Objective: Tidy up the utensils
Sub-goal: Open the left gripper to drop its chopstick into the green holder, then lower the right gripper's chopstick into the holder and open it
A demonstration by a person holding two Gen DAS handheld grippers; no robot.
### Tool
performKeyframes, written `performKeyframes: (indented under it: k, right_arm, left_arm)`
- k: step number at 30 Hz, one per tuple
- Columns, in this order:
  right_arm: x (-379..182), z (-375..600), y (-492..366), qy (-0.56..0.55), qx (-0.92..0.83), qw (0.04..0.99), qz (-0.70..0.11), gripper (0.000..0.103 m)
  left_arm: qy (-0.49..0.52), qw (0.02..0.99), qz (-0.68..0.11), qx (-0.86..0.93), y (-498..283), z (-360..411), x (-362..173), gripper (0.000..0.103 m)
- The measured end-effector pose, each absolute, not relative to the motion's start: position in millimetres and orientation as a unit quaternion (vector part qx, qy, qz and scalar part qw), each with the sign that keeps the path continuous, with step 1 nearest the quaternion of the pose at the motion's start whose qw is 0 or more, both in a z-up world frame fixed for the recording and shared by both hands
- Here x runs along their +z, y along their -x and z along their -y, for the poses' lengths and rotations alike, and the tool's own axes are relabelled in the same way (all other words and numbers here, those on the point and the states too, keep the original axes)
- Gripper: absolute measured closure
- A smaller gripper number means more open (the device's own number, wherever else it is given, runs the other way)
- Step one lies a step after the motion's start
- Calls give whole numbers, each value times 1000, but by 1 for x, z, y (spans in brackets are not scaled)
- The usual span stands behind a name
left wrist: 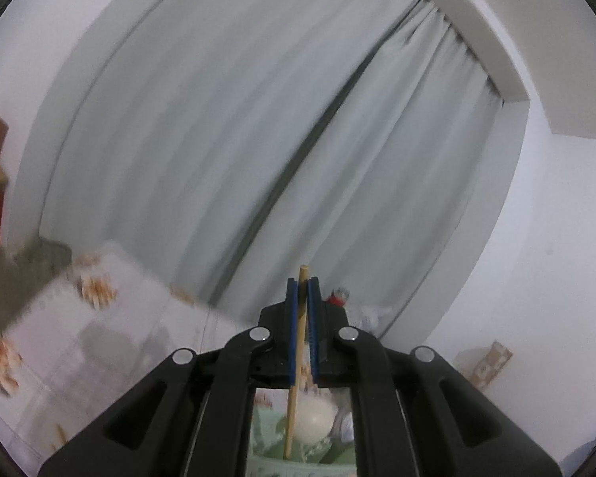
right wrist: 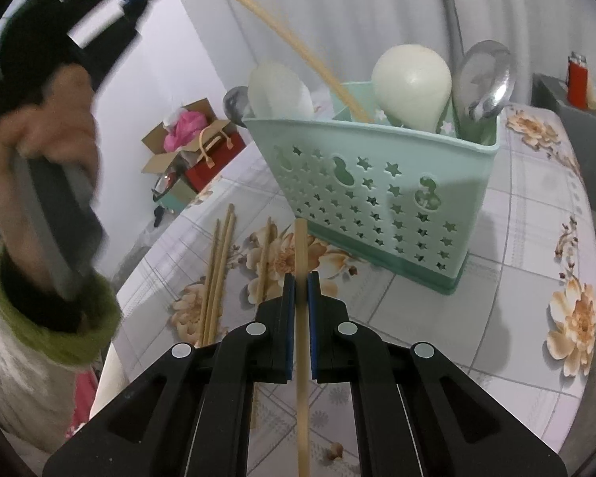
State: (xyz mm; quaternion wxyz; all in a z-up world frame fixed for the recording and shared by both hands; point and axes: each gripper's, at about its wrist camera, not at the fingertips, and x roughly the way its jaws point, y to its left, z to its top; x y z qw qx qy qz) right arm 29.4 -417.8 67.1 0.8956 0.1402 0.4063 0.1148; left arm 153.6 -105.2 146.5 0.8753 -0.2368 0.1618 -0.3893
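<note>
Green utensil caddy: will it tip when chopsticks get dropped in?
Possibly. The caddy looks like thin perforated plastic, so probably light. Tall ladles and spoons rise above its rim, so it is likely top-heavy. Its wide base should resist gentle drops; the glossy tablecloth may let it slide.

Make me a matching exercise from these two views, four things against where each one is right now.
Things:
1. left gripper
2. right gripper
3. metal spoon
4. loose chopsticks

Places:
A. lying on the floral tablecloth
B. standing in the green caddy
C. clamped on a chopstick whose lower end dips into the caddy
D. clamped on a chopstick above the tablecloth

Pairs: 1-C, 2-D, 3-B, 4-A
</note>
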Motion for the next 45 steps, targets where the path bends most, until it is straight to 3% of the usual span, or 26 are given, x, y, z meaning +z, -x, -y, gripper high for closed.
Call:
performKeyframes:
  k: [6, 14, 26, 34, 40, 45]
  right_arm:
    - [82, 426, -21, -139, 119, 905, -384, 99]
    - [119, 446, -6, -148, 104, 925, -334, 99]
    - [209, 469, -9, -151, 114, 960, -205, 99]
    - [263, 480, -27, -133, 81, 982, -109, 99]
    - [262, 477, -56, -115, 43, 989, -83, 99]
    - [227, 471, -69, -101, 21, 990, -96, 99]
  left_arm:
    - [224, 869, -201, -392, -145, 103, 116, 97]
    - [224, 878, -189, -379, -121, 73, 114, 69]
    - [186, 901, -201, -336, -64, 11, 89, 54]
    - [124, 909, -258, -303, -28, -4, 41, 40]
    - [91, 911, -288, -280, -7, -6, 11, 31]
    - [75, 914, -294, -270, 5, -5, 1, 26]
